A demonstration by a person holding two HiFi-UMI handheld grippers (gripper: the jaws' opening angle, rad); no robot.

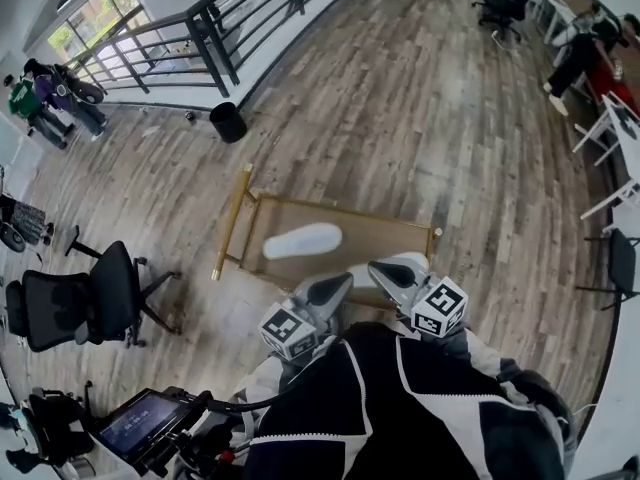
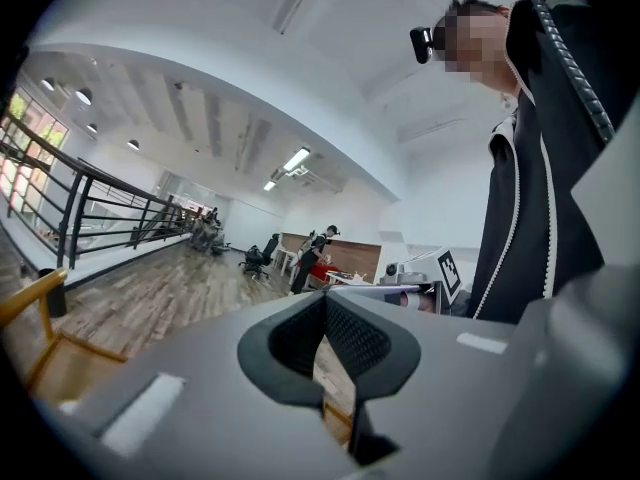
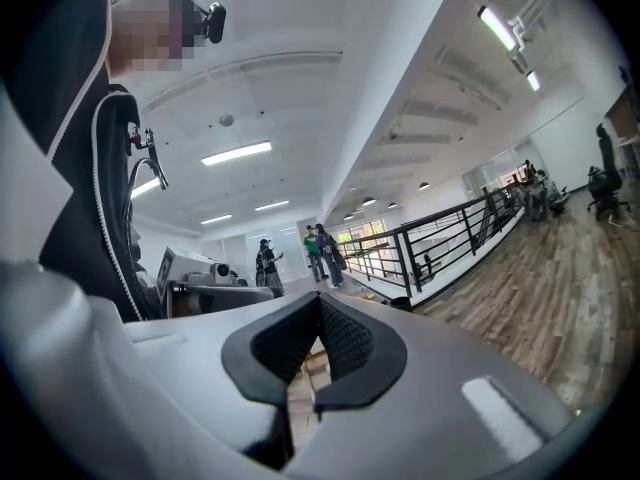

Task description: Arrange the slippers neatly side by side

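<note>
One white slipper (image 1: pixel 302 240) lies sole-up or flat on the brown mesh top of a low gold-framed rack (image 1: pixel 240 218); I see no second slipper. My left gripper (image 1: pixel 343 282) and right gripper (image 1: pixel 377 268) are held close to the person's chest, near the rack's front edge and short of the slipper. In the left gripper view the left gripper (image 2: pixel 323 306) has its black pads pressed together with nothing between them. The right gripper (image 3: pixel 319 306) looks the same in the right gripper view, shut and empty. Neither gripper view shows the slipper.
A black office chair (image 1: pixel 90 298) stands to the left and a black bin (image 1: pixel 228 121) by the metal railing (image 1: pixel 200 23). People stand at the far left (image 1: pixel 45 98) and by the desks at far right (image 1: pixel 585 43). A device with a screen (image 1: pixel 140 423) sits at lower left.
</note>
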